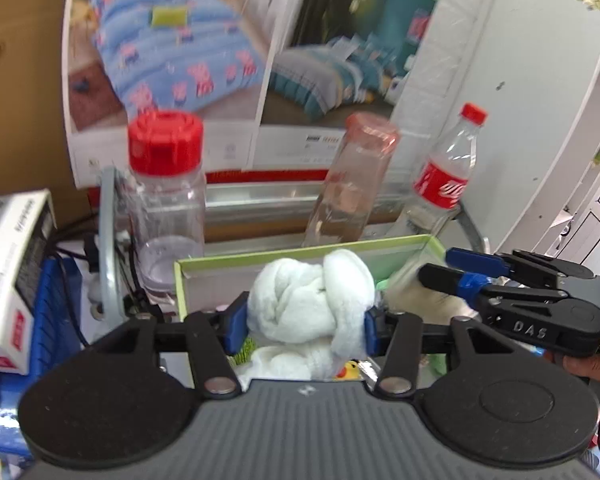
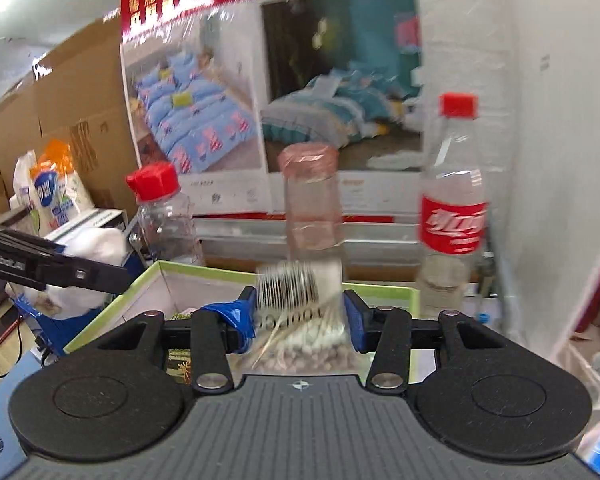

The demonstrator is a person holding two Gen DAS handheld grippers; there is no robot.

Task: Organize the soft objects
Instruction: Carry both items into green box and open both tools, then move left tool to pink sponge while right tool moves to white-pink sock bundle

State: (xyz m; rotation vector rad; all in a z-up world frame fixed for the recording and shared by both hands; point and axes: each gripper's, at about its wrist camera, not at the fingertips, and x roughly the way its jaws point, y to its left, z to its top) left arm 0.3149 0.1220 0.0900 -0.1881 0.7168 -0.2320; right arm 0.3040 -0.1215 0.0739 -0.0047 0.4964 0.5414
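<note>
My left gripper [image 1: 302,326] is shut on a white knotted towel [image 1: 308,300], held above a green-rimmed box [image 1: 300,254]. In the right wrist view that towel [image 2: 96,244] and the left gripper's fingers [image 2: 52,268] show at the left. My right gripper [image 2: 300,320] is shut on a clear bag of cotton swabs [image 2: 304,328] with a barcode label, over the same green-rimmed box [image 2: 156,276]. In the left wrist view the right gripper [image 1: 440,268] reaches in from the right, with the blurred bag [image 1: 416,292] between its blue-tipped fingers.
Behind the box stand a clear jar with a red lid [image 1: 166,196], a pink-capped bottle [image 1: 352,184] and a cola bottle [image 1: 448,176]. A bedding poster [image 1: 240,52] covers the wall. A white carton [image 1: 12,276] on a blue crate [image 1: 56,308] sits left.
</note>
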